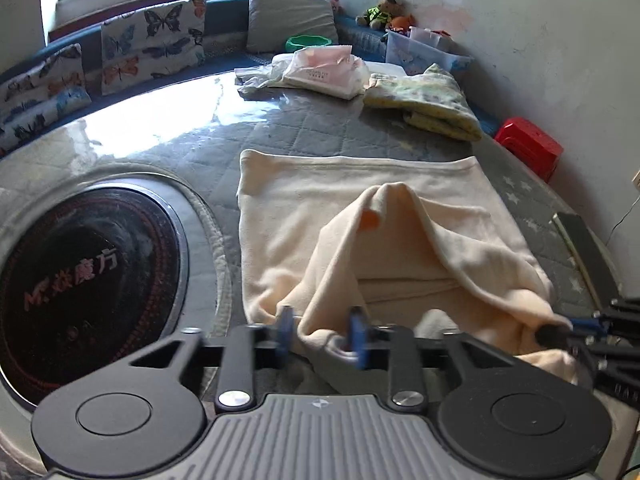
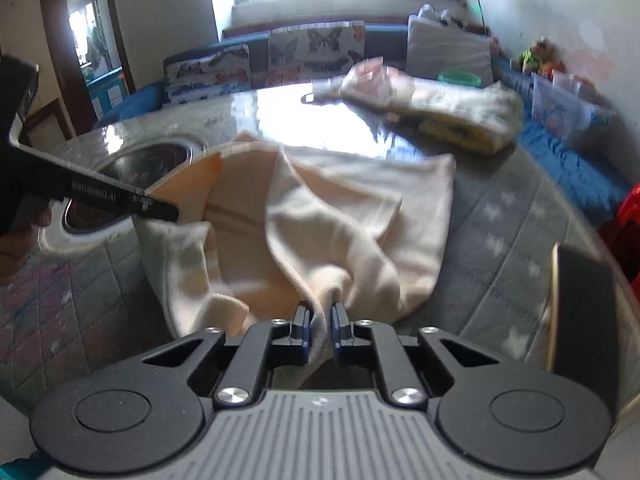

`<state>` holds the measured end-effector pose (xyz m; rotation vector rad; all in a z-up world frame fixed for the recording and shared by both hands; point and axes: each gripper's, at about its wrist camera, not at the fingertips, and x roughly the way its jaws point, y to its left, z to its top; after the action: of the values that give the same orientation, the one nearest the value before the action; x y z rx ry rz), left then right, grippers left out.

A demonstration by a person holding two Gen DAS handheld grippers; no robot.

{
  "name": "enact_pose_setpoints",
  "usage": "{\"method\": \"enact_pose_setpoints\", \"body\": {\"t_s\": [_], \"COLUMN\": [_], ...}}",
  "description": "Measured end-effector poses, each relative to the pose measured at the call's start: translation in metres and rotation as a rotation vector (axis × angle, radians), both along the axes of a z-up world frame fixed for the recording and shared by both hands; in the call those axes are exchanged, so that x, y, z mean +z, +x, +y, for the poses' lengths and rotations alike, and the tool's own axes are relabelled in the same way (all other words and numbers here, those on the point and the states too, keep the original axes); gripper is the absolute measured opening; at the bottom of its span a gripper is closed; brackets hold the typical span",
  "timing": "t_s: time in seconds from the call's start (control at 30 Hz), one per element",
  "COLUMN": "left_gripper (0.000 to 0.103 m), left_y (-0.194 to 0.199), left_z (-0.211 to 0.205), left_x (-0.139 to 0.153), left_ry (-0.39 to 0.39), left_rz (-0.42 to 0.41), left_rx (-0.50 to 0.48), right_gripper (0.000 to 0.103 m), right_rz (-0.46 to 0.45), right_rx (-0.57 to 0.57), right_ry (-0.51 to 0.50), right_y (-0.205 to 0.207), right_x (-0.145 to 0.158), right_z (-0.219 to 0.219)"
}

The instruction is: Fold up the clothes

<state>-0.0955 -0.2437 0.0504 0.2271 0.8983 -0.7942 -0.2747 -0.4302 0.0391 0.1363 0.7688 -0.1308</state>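
Observation:
A cream garment (image 1: 360,216) lies on the round quilted table (image 1: 192,136), its far half flat and its near edge lifted. My left gripper (image 1: 322,334) has its blue pads set apart with a near corner of the cloth hanging between them. My right gripper (image 2: 320,330) is shut on a bunched corner of the same garment (image 2: 332,216). The right gripper also shows at the right edge of the left wrist view (image 1: 560,330), pinching the cloth. The left gripper shows at the left of the right wrist view (image 2: 160,210), against the cloth's left edge.
A black round hotplate (image 1: 84,276) is set into the table on the left. A folded yellow patterned cloth (image 1: 424,100) and a plastic bag (image 1: 316,70) lie at the far side. A dark phone (image 2: 580,312) lies at the right edge. A red stool (image 1: 528,146) stands by the wall.

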Motion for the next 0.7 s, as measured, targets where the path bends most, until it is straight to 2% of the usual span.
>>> {"method": "enact_pose_setpoints", "body": {"t_s": [0.07, 0.23, 0.37, 0.43, 0.5, 0.7], "left_gripper": [0.013, 0.012, 0.012, 0.012, 0.012, 0.012], "left_y": [-0.001, 0.003, 0.001, -0.003, -0.008, -0.029], "left_z": [0.003, 0.018, 0.039, 0.050, 0.059, 0.093], "left_x": [0.009, 0.043, 0.068, 0.069, 0.063, 0.031], "left_ry": [-0.024, -0.100, -0.169, -0.166, -0.145, -0.097], "left_rz": [-0.026, -0.117, -0.181, -0.192, -0.187, -0.115], "left_rx": [0.001, 0.050, 0.075, 0.076, 0.075, 0.097], "right_gripper": [0.009, 0.008, 0.007, 0.007, 0.007, 0.007], "right_rz": [-0.059, -0.216, -0.314, -0.310, -0.269, -0.094], "right_rx": [0.002, 0.006, 0.017, 0.042, 0.089, 0.192], "right_ry": [-0.052, -0.126, -0.115, -0.093, -0.094, -0.027], "right_y": [0.001, 0.009, 0.006, 0.002, -0.001, -0.015], "right_x": [0.016, 0.065, 0.092, 0.093, 0.085, 0.041], "right_z": [0.001, 0.003, 0.006, 0.012, 0.023, 0.052]}}
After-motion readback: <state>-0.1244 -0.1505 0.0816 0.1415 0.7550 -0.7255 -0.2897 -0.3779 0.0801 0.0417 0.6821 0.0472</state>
